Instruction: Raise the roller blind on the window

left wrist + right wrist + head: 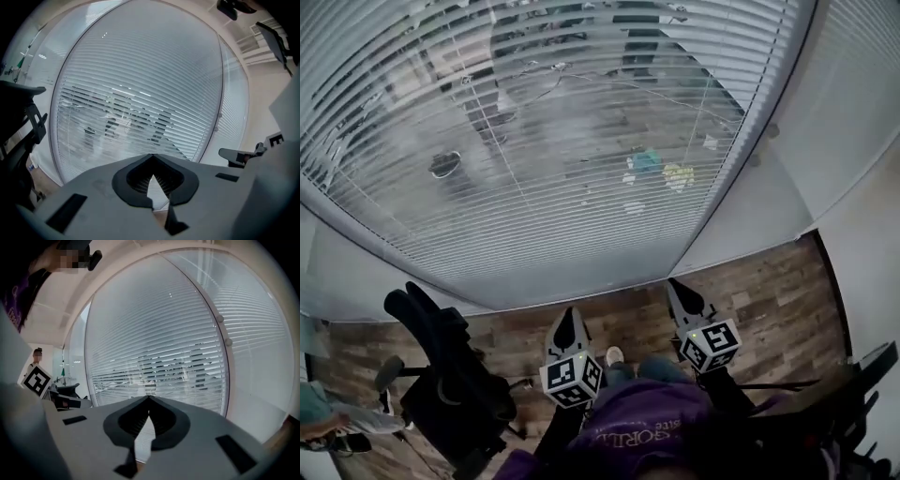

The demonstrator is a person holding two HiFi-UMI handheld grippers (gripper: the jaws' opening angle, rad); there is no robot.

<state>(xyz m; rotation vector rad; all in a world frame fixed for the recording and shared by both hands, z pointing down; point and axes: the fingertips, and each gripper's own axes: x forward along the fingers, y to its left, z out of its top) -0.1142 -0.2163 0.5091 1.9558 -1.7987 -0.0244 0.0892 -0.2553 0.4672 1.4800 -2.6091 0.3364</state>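
Blind (553, 141) is hanging fully lowered, its slats covering the window down to the bottom frame. Left gripper (571, 317) is pointing toward the blind's lower edge, well apart from it, with jaw tips meeting and gripping nothing. Right gripper (677, 289) is sitting slightly nearer the blind, jaws likewise pressed together and empty. Black office chair (441, 375) is standing below the blind's left corner. Two small knobs (228, 341) are showing at the blind's right edge, possibly on the frame.
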